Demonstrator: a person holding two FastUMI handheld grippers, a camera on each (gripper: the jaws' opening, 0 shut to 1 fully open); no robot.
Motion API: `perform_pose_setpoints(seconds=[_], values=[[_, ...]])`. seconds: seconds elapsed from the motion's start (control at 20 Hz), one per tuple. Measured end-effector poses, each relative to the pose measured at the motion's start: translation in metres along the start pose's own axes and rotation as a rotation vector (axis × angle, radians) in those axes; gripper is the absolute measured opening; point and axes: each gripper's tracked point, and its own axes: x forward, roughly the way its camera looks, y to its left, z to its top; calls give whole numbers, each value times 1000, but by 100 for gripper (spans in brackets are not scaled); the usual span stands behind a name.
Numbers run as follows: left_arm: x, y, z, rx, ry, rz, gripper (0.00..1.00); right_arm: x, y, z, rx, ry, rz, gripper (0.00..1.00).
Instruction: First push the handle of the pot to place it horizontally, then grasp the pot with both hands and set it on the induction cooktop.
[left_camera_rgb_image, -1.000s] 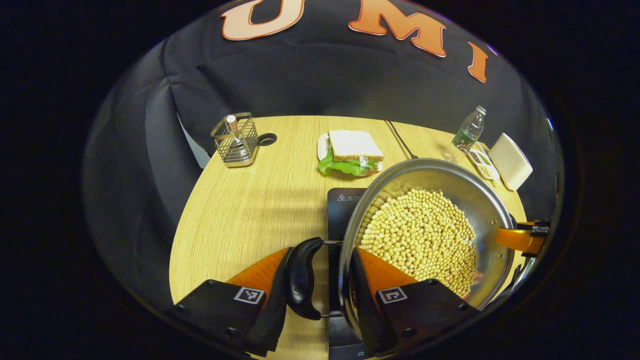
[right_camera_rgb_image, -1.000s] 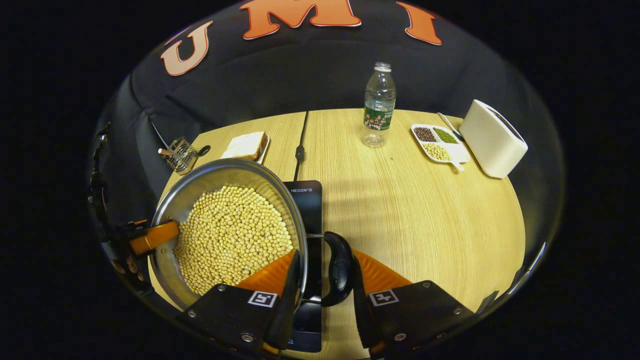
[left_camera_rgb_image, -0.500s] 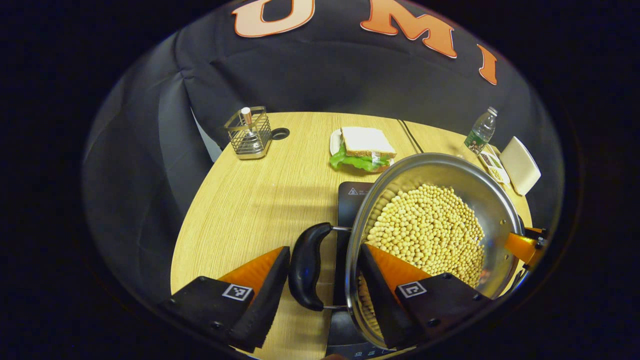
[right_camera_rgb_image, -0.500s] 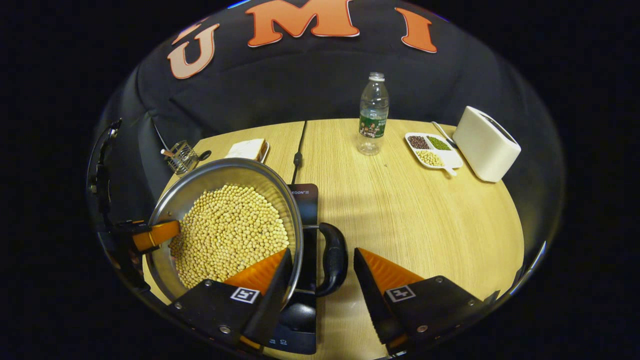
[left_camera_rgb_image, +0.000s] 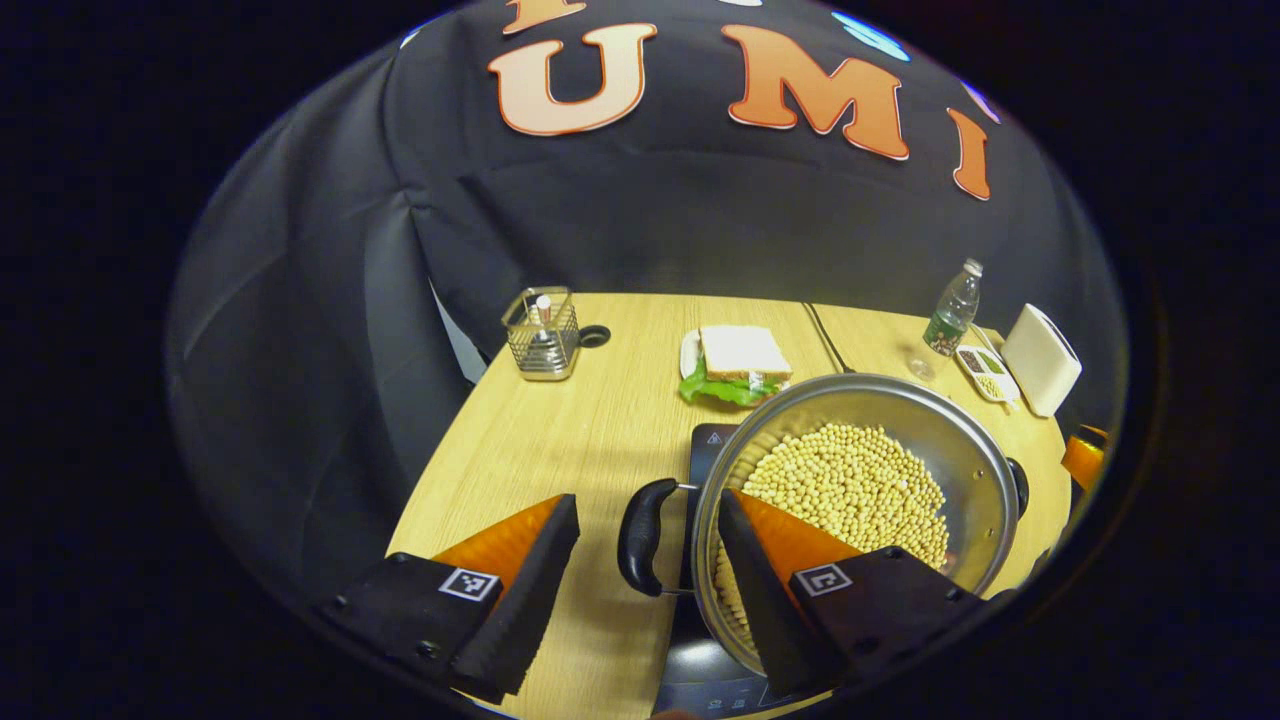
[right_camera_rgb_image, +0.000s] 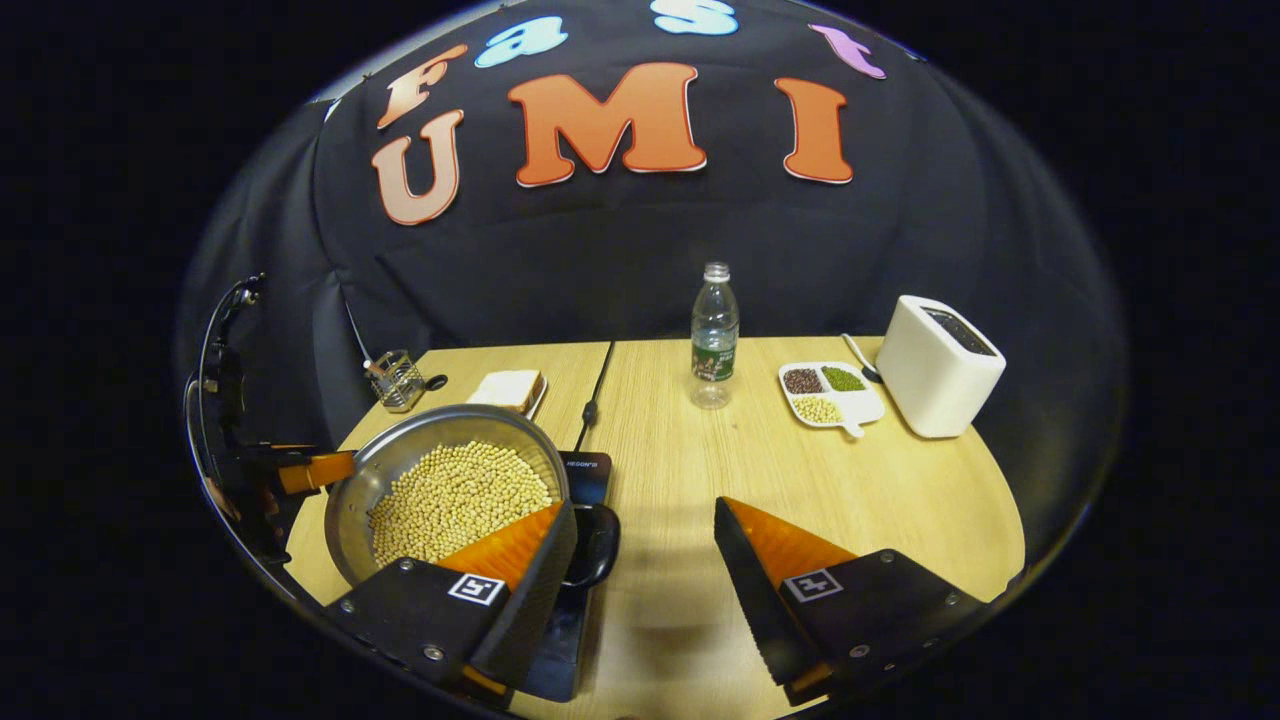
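Jaws of both grippers are held wide and empty; the bean-laden steel pot (left_camera_rgb_image: 860, 490) is judged heavy, best gripped by its side handles (left_camera_rgb_image: 640, 536).

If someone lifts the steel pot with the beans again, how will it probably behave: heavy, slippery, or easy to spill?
The pot is likely heavy for its size, since a thick layer of beans covers its bottom. The loose round beans would probably slide and shift the weight if it tilts. Its polished wall looks slippery, so the black handle seems the safer hold.
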Motion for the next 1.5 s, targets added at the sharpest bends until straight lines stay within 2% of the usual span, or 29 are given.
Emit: perform_pose_setpoints(seconds=[0.15,0.25,0.3,0.35,0.45,0.55,0.6,0.85,0.95,1.0,1.05,1.1,1.15,1.2,1.4,1.45,1.5], values=[[-19,-19,20,-20,-62,31,87,-21,-38,13,-45,-74,-31,86],[-38,-35,39,-28,-118,44,92,-33,-56,22,-61,-127,-30,86],[-47,-45,48,-37,-146,47,88,-42,-67,28,-66,-155,-25,87],[-58,-56,55,-47,-170,47,92,-51,-79,36,-70,-179,-21,87],[-77,-82,70,-67,-213,38,87,-70,-104,52,-63,-220,-20,87],[-98,-105,87,-75,-266,23,87,-95,-136,73,-45,-279,-26,87],[-108,-114,99,-74,-294,18,92,-108,-160,88,-37,-313,-36,87],[-174,-138,154,-71,-452,9,92,-172,-257,155,-71,-471,-120,87],[-202,-145,173,-89,-510,7,92,-197,-283,176,-108,-522,-154,87],[-218,-147,184,-101,-540,0,92,-209,-293,186,-128,-542,-167,92],[-234,-147,192,-109,-573,1,92,-219,-300,195,-145,-566,-175,87],[-248,-148,204,-114,-611,1,87,-230,-306,205,-155,-587,-183,87],[-263,-148,216,-117,-648,-2,91,-237,-309,213,-159,-603,-189,87],[-277,-148,227,-119,-686,-6,87,-246,-307,220,-164,-623,-180,88],[-339,-147,274,-152,-827,-37,94,-281,-292,253,-198,-717,-146,89],[-354,-144,286,-156,-868,-41,87,-288,-288,260,-211,-739,-143,92],[-366,-140,297,-157,-907,-40,89,-296,-283,267,-217,-756,-144,93]])
